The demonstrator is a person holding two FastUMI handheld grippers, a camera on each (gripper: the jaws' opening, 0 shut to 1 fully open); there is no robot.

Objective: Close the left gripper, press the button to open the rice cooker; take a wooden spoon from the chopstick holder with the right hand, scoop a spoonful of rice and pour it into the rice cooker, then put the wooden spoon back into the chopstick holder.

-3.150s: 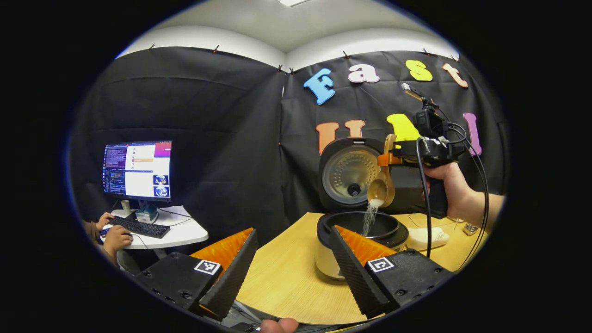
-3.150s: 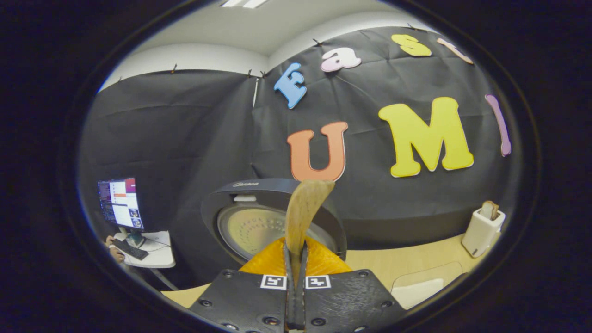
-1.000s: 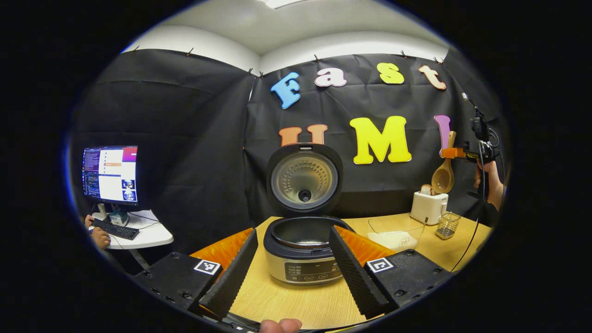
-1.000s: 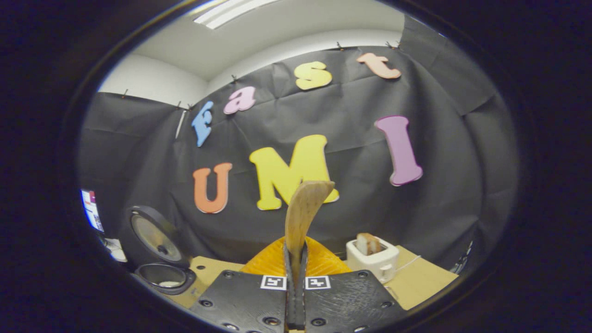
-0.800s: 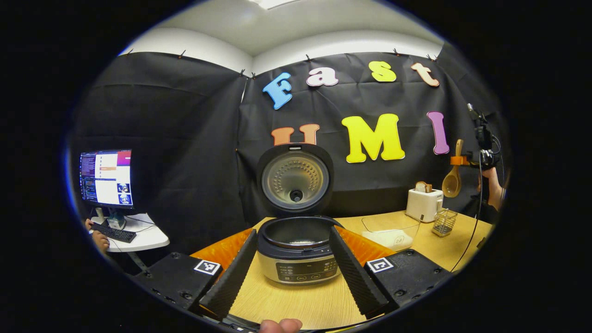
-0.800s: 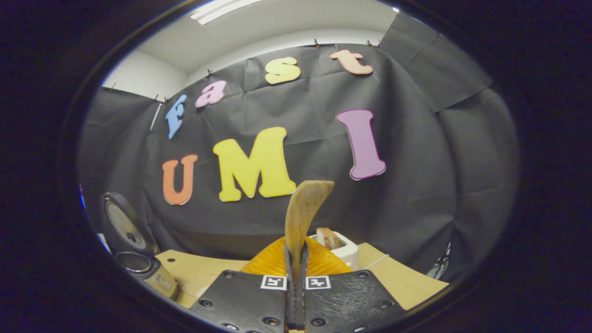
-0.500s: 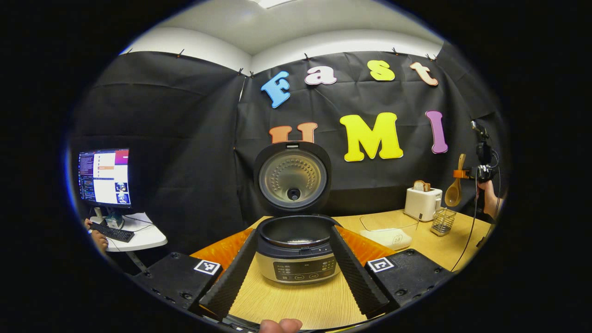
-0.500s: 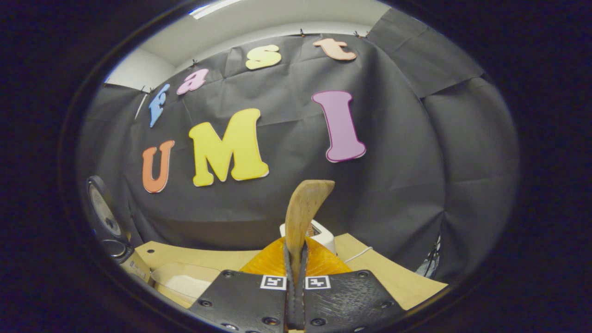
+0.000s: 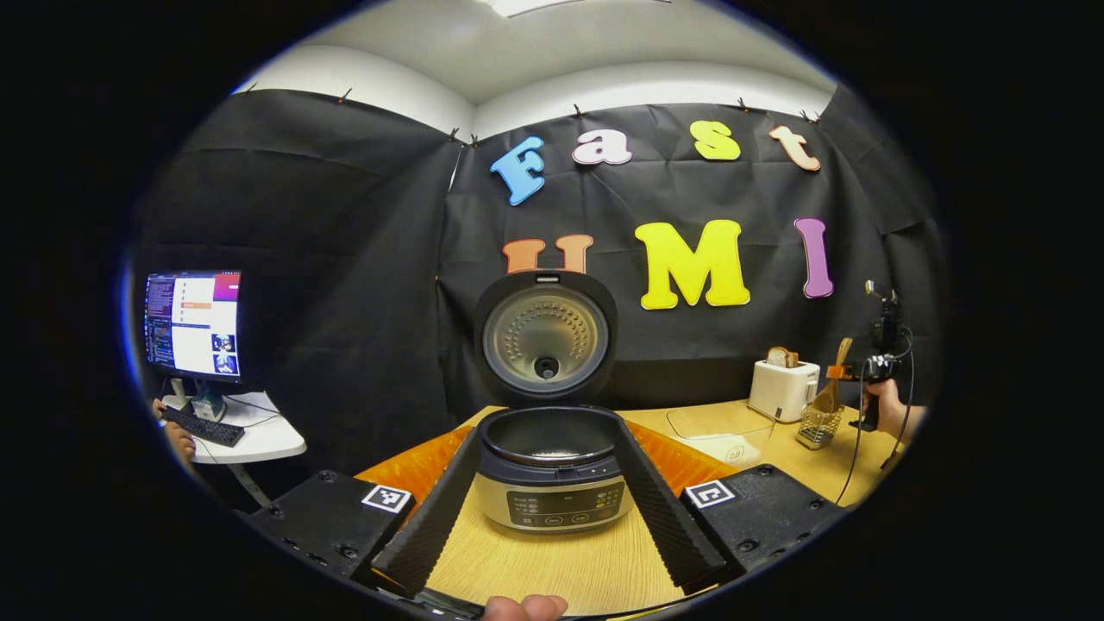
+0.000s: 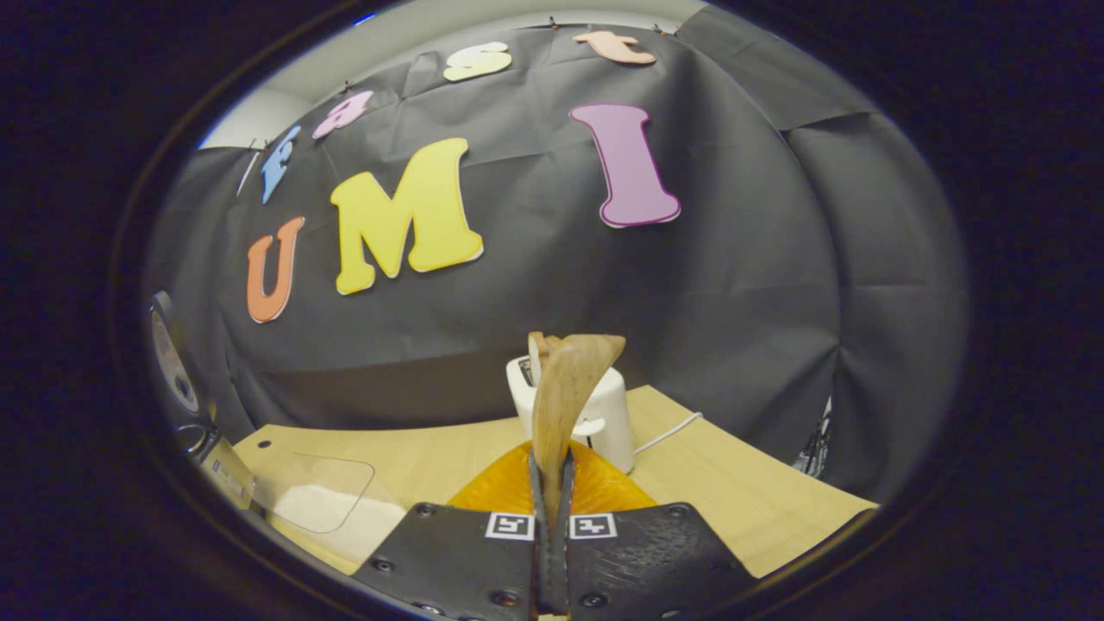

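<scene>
The rice cooker (image 9: 552, 496) stands on the table with its lid (image 9: 545, 336) raised and some white rice in the pot. My left gripper (image 9: 548, 431) is open, one finger on each side of the cooker's front, touching nothing. At the far right, my right gripper (image 9: 867, 371) holds the wooden spoon (image 9: 828, 392) upright, bowl down at the mouth of the wire chopstick holder (image 9: 815, 425). In the right gripper view my right gripper (image 10: 552, 470) is shut on the wooden spoon's handle (image 10: 565, 388), which rises in front of the toaster (image 10: 599, 418).
A white toaster (image 9: 783, 388) with bread stands just left of the holder. A clear glass bowl of rice (image 9: 724, 435) sits between cooker and toaster, the same glass bowl (image 10: 315, 492) lying low on the left. Off the table's left, a monitor (image 9: 191, 323) and a person's hand (image 9: 178, 438) at a keyboard.
My right gripper has carried the spoon away from the cooker, to the right and down, until its bowl reaches the chopstick holder's mouth. The left gripper stays open in front of the cooker.
</scene>
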